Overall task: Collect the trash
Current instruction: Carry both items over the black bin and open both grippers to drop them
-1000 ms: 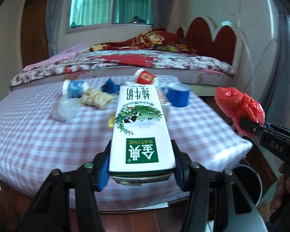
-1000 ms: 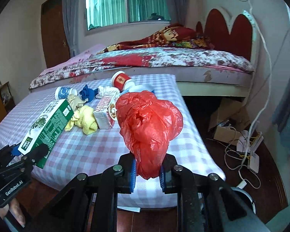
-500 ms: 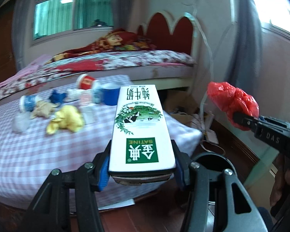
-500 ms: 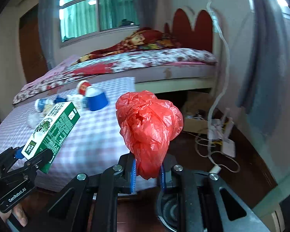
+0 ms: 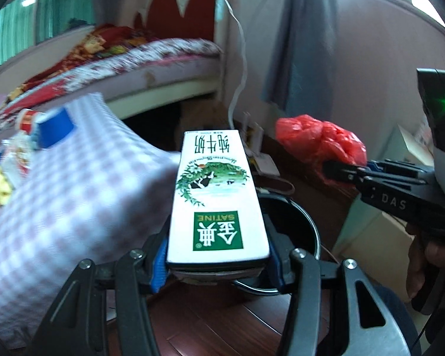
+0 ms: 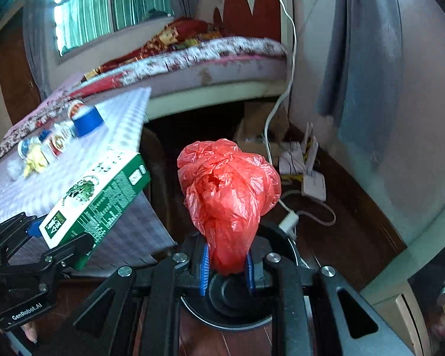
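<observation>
The milk carton (image 5: 216, 195) lies lengthwise between the blue pads of the left gripper (image 5: 218, 262), clamped above the black bin (image 5: 299, 225), while the right gripper (image 6: 227, 262) pinches the red bag (image 6: 228, 195), bunched upward, over the same bin beside the checked table (image 5: 59, 201).

Bin (image 5: 307, 222) mostly hidden behind milk carton (image 5: 216, 195); table litter (image 6: 44, 148) blurred.

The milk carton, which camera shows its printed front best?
The left wrist view: the milk carton lies face-up between the left gripper, its label filling the frame. The right wrist view shows it small, angled, mostly its green side.
</observation>
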Demonstrator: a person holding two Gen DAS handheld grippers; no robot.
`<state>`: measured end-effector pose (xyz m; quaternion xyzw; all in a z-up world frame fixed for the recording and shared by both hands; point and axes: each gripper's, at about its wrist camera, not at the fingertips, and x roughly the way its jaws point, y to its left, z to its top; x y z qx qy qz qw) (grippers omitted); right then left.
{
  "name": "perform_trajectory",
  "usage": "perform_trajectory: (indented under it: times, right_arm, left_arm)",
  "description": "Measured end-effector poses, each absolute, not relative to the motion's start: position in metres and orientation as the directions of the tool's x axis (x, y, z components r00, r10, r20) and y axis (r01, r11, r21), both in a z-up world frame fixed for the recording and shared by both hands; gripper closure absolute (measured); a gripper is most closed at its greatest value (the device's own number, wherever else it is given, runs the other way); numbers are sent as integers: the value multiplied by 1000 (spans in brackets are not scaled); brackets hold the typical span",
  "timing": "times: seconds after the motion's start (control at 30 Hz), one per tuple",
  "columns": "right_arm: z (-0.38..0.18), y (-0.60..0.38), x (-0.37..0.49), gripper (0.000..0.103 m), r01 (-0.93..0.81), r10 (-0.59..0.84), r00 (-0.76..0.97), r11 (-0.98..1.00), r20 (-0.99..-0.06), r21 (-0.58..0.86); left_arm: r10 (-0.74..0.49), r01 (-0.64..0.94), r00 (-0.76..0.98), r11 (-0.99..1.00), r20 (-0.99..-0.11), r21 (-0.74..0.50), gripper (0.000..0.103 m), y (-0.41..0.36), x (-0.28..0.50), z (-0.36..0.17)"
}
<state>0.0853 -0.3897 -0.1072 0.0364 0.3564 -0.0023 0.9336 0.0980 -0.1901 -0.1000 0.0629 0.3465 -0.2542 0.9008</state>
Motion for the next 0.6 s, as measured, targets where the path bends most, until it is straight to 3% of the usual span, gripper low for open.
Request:
perform_trajectory:
  times: [0.43, 0.5, 0.53, 0.57, 0.6]
  right_arm:
    - [-179, -430, 112, 83, -14, 106, 605, 992, -789, 122]
    - [-189, -430, 122, 79, -27, 128, 572, 990, -810, 138]
    - [-198, -430, 128, 62, -20, 117, 540, 992, -833, 126]
    - [-205, -431, 131, 46, -1, 87, 522, 995, -848, 102]
    - [-213, -434, 132, 15, 22, 54, 505, 997, -862, 75]
  left_arm:
    - [-479, 578, 454, 800, -751, -161, 48, -232, 110, -143]
    - [-498, 581, 422, 790, -758, -196, 42, -234, 118, -150]
    - [-481, 565, 425, 803, -767, -190, 36, -233, 119, -154]
    - [-461, 547, 436, 818, -773, -179, 23, -231, 119, -157]
    - [-438, 530, 453, 833, -776, -161, 8, -227, 121, -158]
